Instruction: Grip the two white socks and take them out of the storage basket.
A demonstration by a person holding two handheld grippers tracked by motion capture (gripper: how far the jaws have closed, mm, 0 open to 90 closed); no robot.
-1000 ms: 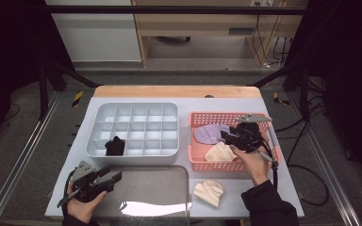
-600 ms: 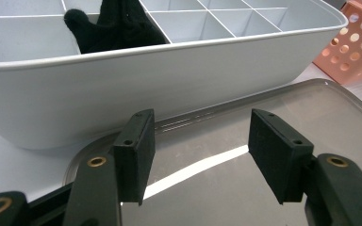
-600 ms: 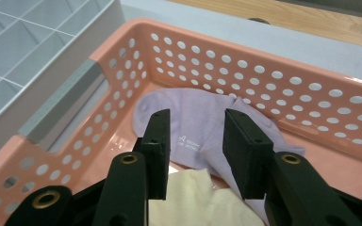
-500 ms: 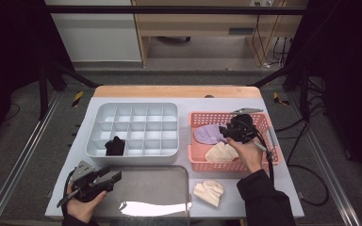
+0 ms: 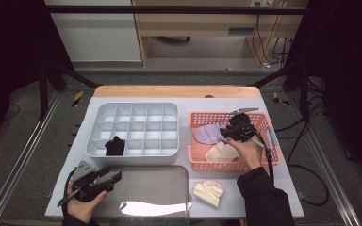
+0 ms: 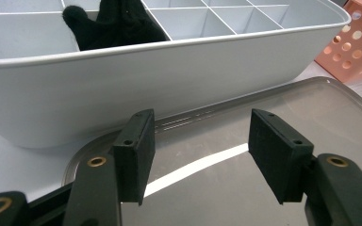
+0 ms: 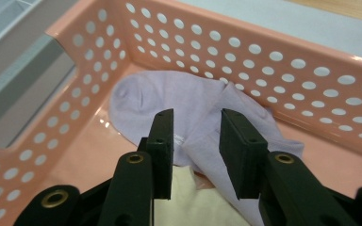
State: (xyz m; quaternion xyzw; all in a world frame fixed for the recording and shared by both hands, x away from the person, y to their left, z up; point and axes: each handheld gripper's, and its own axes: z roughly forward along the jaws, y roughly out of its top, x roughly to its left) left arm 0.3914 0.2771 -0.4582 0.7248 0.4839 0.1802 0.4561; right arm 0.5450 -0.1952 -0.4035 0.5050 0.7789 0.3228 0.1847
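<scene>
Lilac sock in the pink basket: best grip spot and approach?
Pinch the raised fold mid-sock on the lilac sock, coming straight down from above. It lies flat against the pink basket walls, so sides are blocked. The right gripper, jaws just closing, already straddles that fold.

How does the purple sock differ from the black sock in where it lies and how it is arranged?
The purple sock lies spread flat on the floor of the pink basket, partly over a cream one; the black sock is bunched into a lump in a front compartment of the white divided tray. The right claw, its jaws just closing, is over the purple sock; no claw is near the black one. Both are single socks in containers.
</scene>
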